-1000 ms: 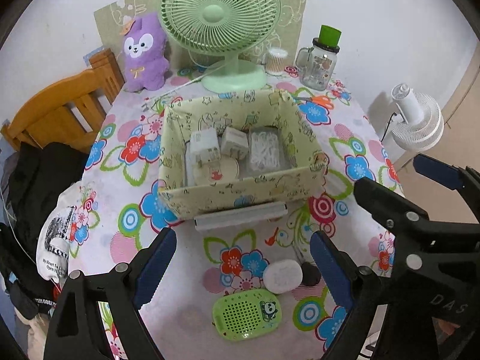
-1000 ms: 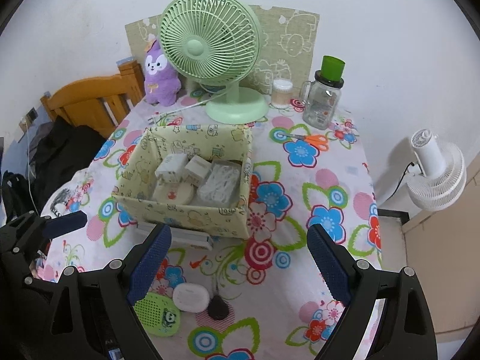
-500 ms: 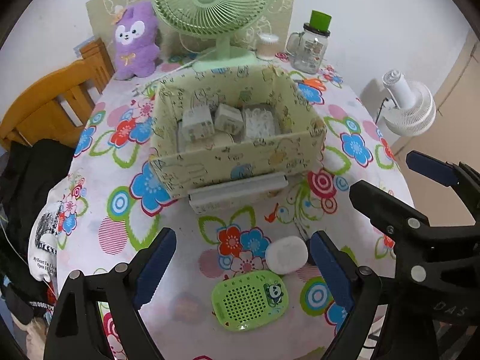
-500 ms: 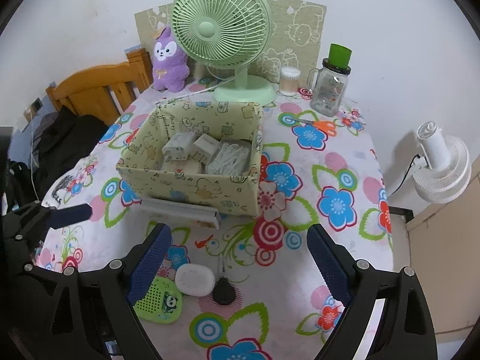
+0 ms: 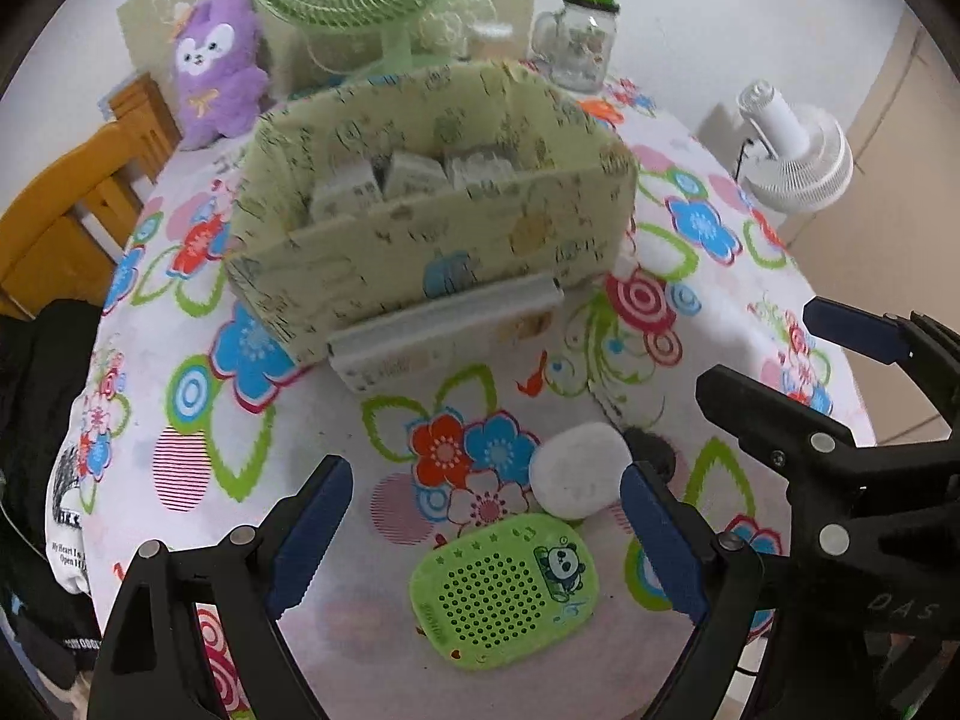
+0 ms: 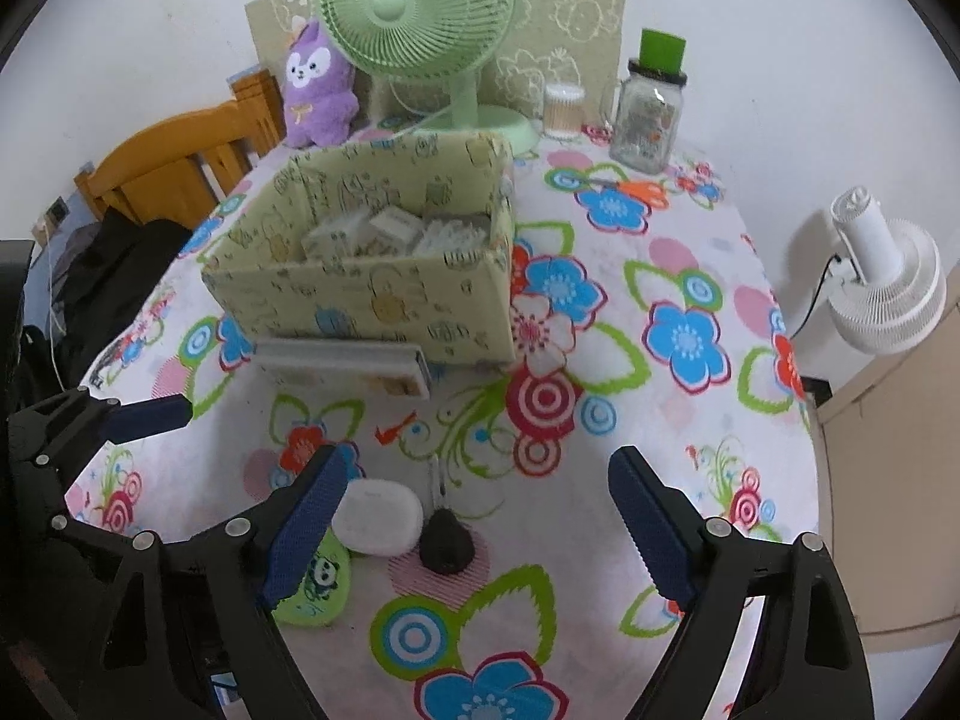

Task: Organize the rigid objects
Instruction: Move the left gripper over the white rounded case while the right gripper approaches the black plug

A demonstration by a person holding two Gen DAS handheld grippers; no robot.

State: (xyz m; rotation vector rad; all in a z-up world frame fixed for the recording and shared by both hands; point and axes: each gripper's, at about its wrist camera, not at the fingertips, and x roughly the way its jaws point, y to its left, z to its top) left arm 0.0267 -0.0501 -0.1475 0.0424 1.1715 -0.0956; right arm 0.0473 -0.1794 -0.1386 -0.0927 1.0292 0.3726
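A pale green patterned box (image 5: 420,264) (image 6: 372,294) holds several white items, and a long white case (image 5: 444,324) lies along its near wall. In front lie a white oval case (image 5: 576,471) (image 6: 378,516), a green panda speaker (image 5: 504,591) (image 6: 315,591) and a small black object (image 5: 651,450) (image 6: 447,540). My left gripper (image 5: 486,480) hangs open above the speaker and the oval case. My right gripper (image 6: 480,462) is closing a little, its jaws still wide above the oval case and the black object. Neither gripper touches anything.
The flowered tablecloth (image 6: 690,330) covers the table. At the back stand a green fan (image 6: 420,12), a purple plush (image 6: 315,90), a swab pot (image 6: 564,108) and a green-lidded jar (image 6: 651,108). A wooden chair (image 6: 180,162) with dark clothes is left; a white fan (image 6: 882,288) stands beyond the right edge.
Both grippers have sunk toward the table, so the small items in front of the box look larger and the box's inside is less visible.
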